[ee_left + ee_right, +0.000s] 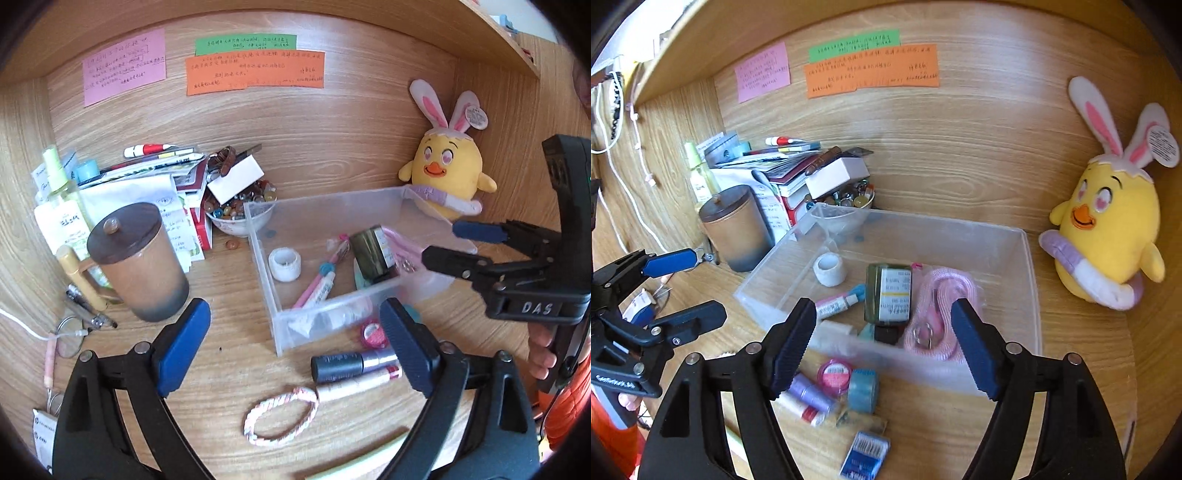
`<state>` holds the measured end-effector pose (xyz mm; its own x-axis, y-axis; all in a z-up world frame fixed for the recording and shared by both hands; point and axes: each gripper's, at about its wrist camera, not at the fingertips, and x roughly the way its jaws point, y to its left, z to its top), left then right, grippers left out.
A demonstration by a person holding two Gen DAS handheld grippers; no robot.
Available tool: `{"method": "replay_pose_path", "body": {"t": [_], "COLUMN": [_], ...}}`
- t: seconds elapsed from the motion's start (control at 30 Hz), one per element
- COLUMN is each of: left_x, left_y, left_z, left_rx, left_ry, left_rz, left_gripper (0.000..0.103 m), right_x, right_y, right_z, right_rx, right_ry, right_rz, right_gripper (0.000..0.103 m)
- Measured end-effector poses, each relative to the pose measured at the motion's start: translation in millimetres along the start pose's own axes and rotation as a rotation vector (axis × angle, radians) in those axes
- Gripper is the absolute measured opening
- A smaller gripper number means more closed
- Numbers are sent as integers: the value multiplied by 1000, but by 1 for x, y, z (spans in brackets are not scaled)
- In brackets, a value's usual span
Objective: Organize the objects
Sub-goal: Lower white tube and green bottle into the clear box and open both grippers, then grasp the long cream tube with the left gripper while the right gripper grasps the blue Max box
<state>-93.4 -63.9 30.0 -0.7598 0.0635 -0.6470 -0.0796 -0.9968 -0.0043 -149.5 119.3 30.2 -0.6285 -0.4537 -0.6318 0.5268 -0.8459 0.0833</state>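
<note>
Wooden desk (1071, 369): left gripper (295, 350) and right gripper (882, 343) both gape wide, empty, above the near wall of a clear plastic bin (1030, 295). Bin holds dark green bottle (888, 293), pink strap (942, 295), white tape roll (830, 269), small tube (836, 301). Outside, against its near wall: pink round case (834, 376), blue tape roll (863, 389), lipsticks (809, 398).
</note>
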Motion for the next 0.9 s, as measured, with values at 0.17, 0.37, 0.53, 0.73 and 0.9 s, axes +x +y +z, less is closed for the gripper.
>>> {"method": "replay_pose_path", "body": {"t": [0.17,0.37,0.53,0.73,0.9], "left_x": [-11,-16,-11,6,14], "left_y": [-10,-29,-42,-50,-49], "left_z": [-26,-66,-90,-108,-112], "left_rx": [45,111,135,188,192], "left_ry": [38,88,140,206,233], "left_rz": [4,-12,-84,-127,-158], "left_gripper": [95,95,95,95,75], "right_x": [-16,-15,-5,13,22], "right_y": [3,7,5,6,8], "right_z": [-20,-54,-79,-97,-99], "right_rx": [-16,-36,-31,-11,-20], "right_ry": [-9,51,122,196,241], "right_rz": [-21,-45,-46,-19,-12], "right_gripper": [79,81,81,80,62]}}
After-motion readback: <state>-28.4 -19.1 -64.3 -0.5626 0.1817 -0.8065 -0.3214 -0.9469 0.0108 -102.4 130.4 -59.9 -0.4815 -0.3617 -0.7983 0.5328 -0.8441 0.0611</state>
